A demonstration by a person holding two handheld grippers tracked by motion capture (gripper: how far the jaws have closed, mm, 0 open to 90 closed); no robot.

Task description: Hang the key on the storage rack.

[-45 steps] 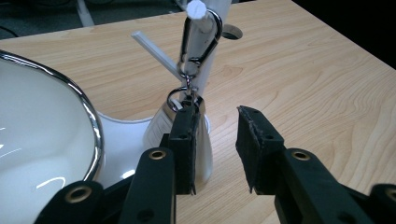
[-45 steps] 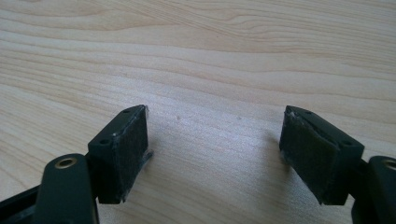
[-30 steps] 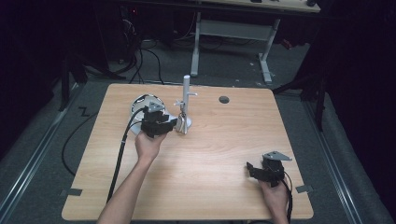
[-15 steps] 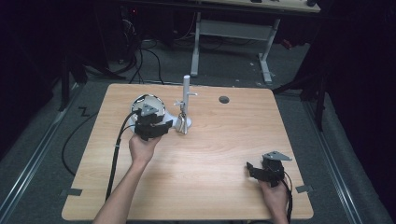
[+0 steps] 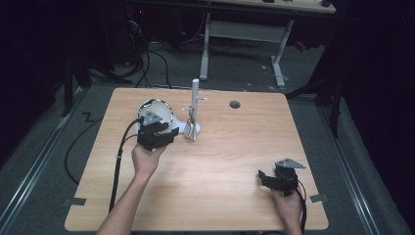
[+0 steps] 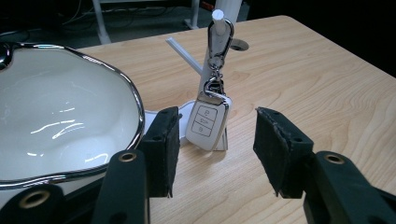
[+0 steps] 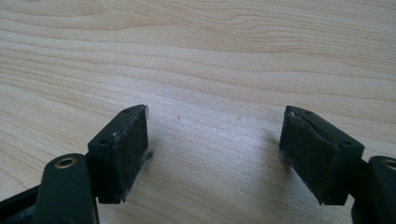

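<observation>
Left gripper view, along the left tongs (image 6: 219,140): spread, just opened wider, pinching nothing, key fob (image 6: 208,123) framed ahead between the pads and clear of both. Fob hanging by its carabiner (image 6: 219,42) from a peg of the white stand (image 6: 229,7), lower end close to the stand's foot on the worktop (image 6: 303,70), white bowl (image 6: 135,102) just beside at the left. Likely trouble from here: a sideways brush against the free-hanging fob, setting it swinging or twisting on the clip; a push on the light-looking stand, tipping or sliding it; a knock of the near pad against the bowl's rim, given how close it sits. Also possible: a tug on the fob dragging the stand along. Right tongs (image 7: 215,149) spread wide over bare wood near the front edge, holding nothing, well apart from the stand.
</observation>
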